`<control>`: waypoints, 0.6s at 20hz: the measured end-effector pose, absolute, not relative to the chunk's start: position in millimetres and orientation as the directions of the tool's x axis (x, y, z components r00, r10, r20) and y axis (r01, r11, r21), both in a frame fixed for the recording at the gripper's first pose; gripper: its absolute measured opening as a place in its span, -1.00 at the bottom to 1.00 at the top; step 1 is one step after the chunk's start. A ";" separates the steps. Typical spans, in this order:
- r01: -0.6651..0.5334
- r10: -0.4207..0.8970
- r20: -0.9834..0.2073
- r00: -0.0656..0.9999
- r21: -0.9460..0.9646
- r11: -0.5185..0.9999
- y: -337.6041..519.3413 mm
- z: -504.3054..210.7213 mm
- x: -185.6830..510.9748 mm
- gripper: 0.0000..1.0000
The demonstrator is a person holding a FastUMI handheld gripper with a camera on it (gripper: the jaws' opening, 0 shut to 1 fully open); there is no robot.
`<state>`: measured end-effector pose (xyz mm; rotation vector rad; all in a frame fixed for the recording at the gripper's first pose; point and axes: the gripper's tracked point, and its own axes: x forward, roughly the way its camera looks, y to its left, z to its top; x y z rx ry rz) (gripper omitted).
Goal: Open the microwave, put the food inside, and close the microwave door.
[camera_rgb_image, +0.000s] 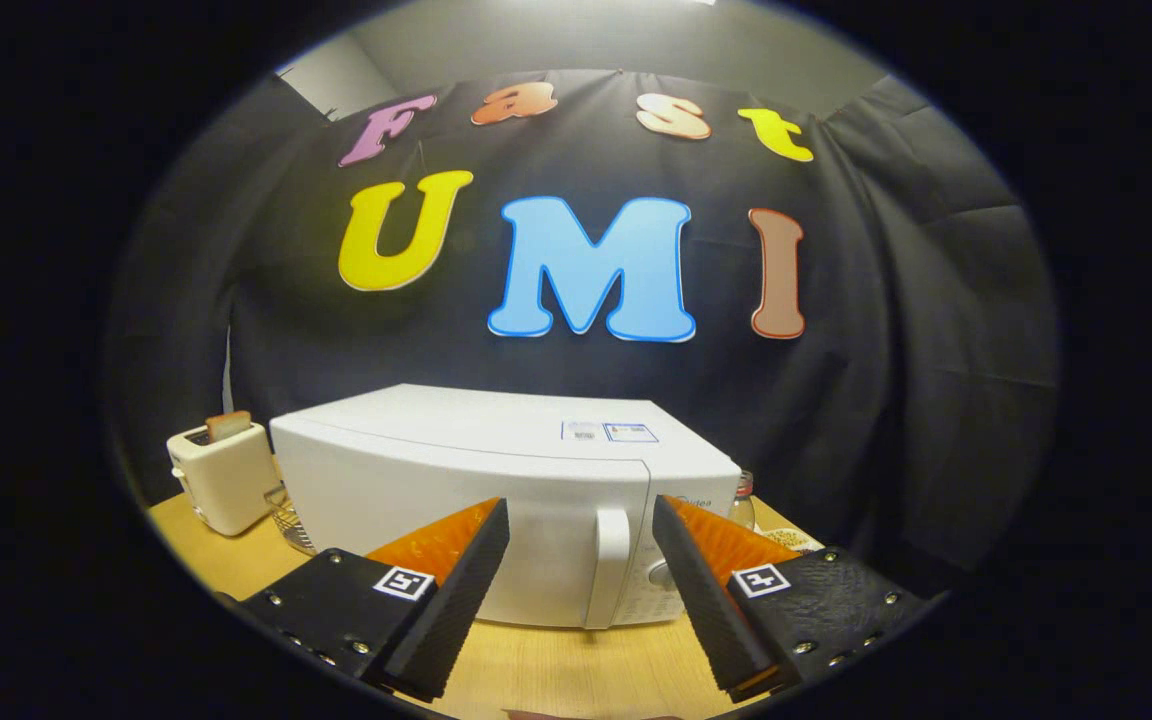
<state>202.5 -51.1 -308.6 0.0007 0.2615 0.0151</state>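
On the counter [556, 670], a pale wooden top, items listed left to right.

Toaster [224, 475]: cream-coloured, near the counter's left edge, with a slice of bread [228, 425] standing up out of a slot.

Wire rack or basket [294, 520]: a bit of metal wirework between toaster and microwave, low against the microwave's left side; exact kind not clear.

Microwave [496, 480]: white, at the middle of the counter toward its back edge, front facing the tongs. Door shut. Vertical door handle [611, 565] stands right of the door's centre, with the control panel and a dial partly seen just right of it.

Tongs [581, 520]: spread wide, holding nothing. The handle lies beyond the fingertips, in line with the gap between them and somewhat toward the right finger; no contact with the microwave.

Bottle [742, 500]: small, with a cap, just past the microwave's right front corner, partly hidden behind the right finger.

Dish [788, 540]: a pale rim near the counter's right edge, mostly covered by the right finger; possibly the food to be loaded, contents not legible.

Task status, as judged: nothing completed. Door still to be opened, apparently by the handle ahead; food still to be fetched and placed inside; door then to be closed.
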 end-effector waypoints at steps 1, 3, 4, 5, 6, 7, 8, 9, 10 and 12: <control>-0.003 0.006 -0.282 0.959 0.010 1.000 -55.6 -320.4 208.7 0.86; 0.000 0.002 -0.313 0.950 0.007 1.000 -58.8 -339.3 219.2 0.86; -0.005 0.004 -0.312 0.950 -0.001 1.000 -59.1 -344.4 223.3 0.86; 0.000 -0.005 -0.310 0.951 -0.015 1.000 -61.6 -346.5 226.8 0.79; -0.005 -0.002 -0.305 0.952 -0.020 1.000 -61.7 -350.2 230.4 0.67; 0.002 -0.010 -0.308 0.951 -0.026 1.000 -63.7 -353.4 232.0 0.54; 0.001 -0.008 -0.309 0.951 -0.024 1.000 -63.5 -356.1 234.2 0.49; -0.013 0.011 -0.315 0.949 -0.006 1.000 -60.3 -357.8 236.4 0.16; -0.009 0.011 -0.323 0.946 0.008 1.000 -61.1 -362.1 237.3 -0.09; -0.002 0.008 -0.332 0.943 0.017 1.000 -59.7 -361.3 237.3 -0.34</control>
